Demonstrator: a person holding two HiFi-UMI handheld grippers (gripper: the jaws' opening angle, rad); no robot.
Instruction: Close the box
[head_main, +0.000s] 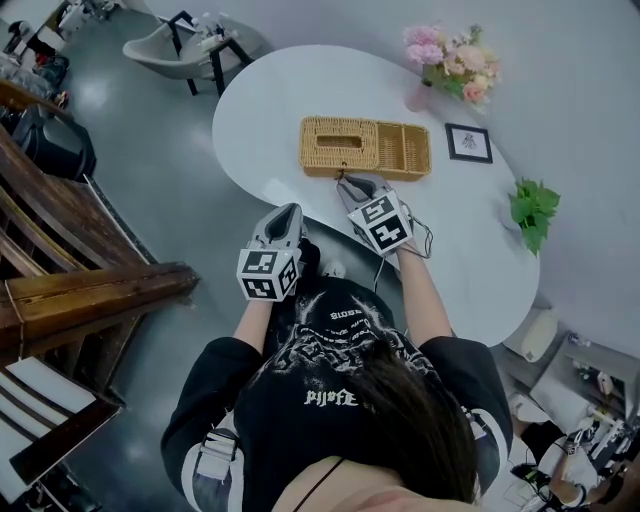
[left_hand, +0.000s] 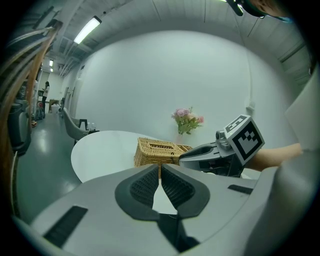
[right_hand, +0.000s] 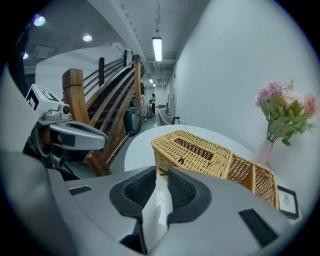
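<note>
1. At the table's (head_main: 262, 108) middle, about 12 o'clock from the person, sits the wicker box (head_main: 345, 146). Its slotted lid (head_main: 340, 136) lies flat over the left half, and open compartments (head_main: 404, 150) make up the right half.
2. At 6 o'clock of the box, the right gripper (head_main: 350, 182) has its tips right at the front wall. Its own view shows the pads (right_hand: 182, 192) a narrow slit apart with nothing between them. A small loop fastener (right_hand: 183, 161) on the box front sits just beyond.
3. At 7 o'clock of the right gripper, the left gripper (head_main: 289, 209) hangs off the table edge, over the person's lap. Its jaw tips are all but touching and it holds nothing.
4. Nothing lies between either gripper and the box. The tabletop in front of the box is plain white.
5. At 1 o'clock of the box is a pink vase of flowers (head_main: 452, 58). At 3 o'clock lies a small framed picture (head_main: 468, 143), close to the box's open end but apart from it.
6. At 4 o'clock, near the table's far right edge, is a green plant (head_main: 532, 208), well apart from the box.
7. At 9 o'clock of the person runs a wooden stair rail (head_main: 95, 288). A grey chair (head_main: 190, 45) stands at 11 o'clock beyond the table.
</note>
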